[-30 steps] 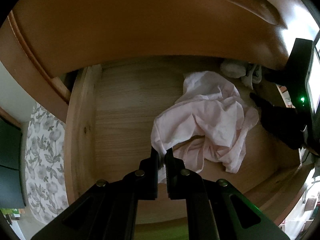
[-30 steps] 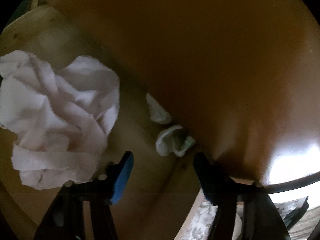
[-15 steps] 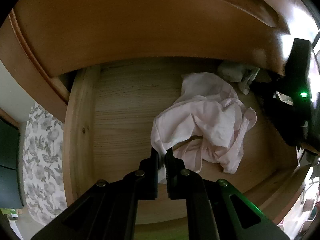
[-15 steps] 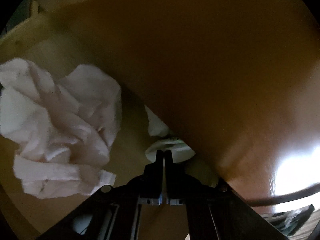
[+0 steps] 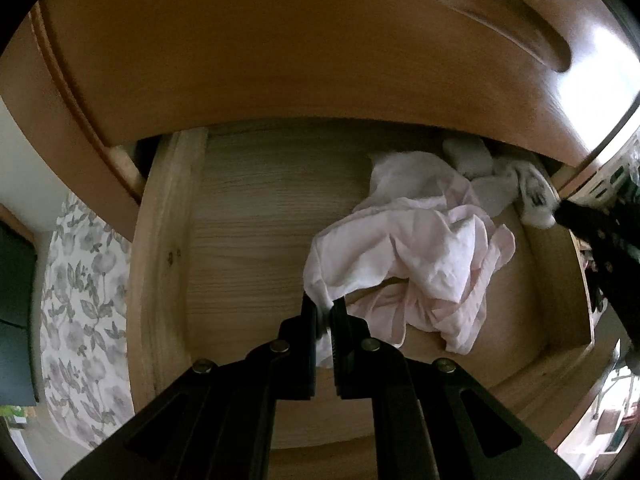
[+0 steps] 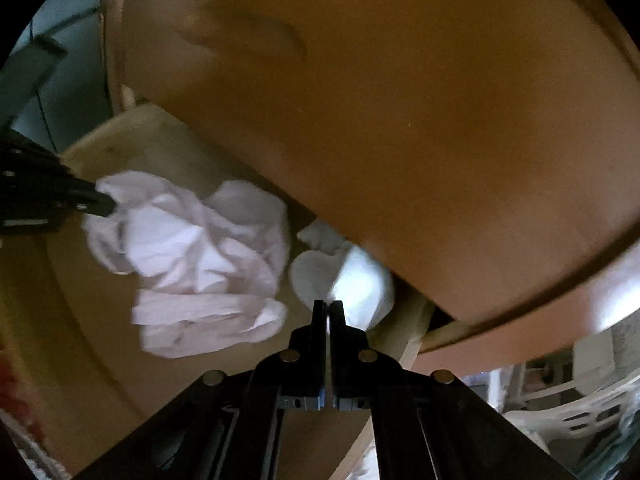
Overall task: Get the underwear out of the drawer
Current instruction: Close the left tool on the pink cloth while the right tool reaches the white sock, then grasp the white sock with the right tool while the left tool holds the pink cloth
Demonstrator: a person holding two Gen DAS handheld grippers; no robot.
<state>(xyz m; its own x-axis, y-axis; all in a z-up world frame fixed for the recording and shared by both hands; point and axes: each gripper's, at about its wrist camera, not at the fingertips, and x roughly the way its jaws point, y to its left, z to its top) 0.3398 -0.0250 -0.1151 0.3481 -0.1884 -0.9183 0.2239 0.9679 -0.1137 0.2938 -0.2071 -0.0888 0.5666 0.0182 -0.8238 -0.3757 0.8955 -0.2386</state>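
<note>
A crumpled pale pink underwear piece [image 5: 420, 256] lies on the floor of an open wooden drawer [image 5: 256, 240]. My left gripper [image 5: 324, 308] is shut on its near left edge. In the right wrist view the same pink cloth [image 6: 200, 256] shows, with the left gripper [image 6: 105, 205] at its far-left corner. A small white garment [image 6: 356, 284] sits at the drawer's back right corner, and my right gripper [image 6: 329, 309] is shut on it. In the left wrist view the right gripper [image 5: 564, 214] comes in from the right, touching the white garment [image 5: 532, 196].
The closed upper drawer front [image 5: 280, 52], with a carved handle [image 5: 500, 12], overhangs the back of the open drawer. The drawer's left wall [image 5: 160, 264] borders a floral fabric [image 5: 80, 300]. A white plastic basket [image 6: 580, 420] is at lower right.
My right gripper went from open to shut on the white garment, then drew it out from under the overhang. The left gripper stayed shut on the pink cloth, barely moving.
</note>
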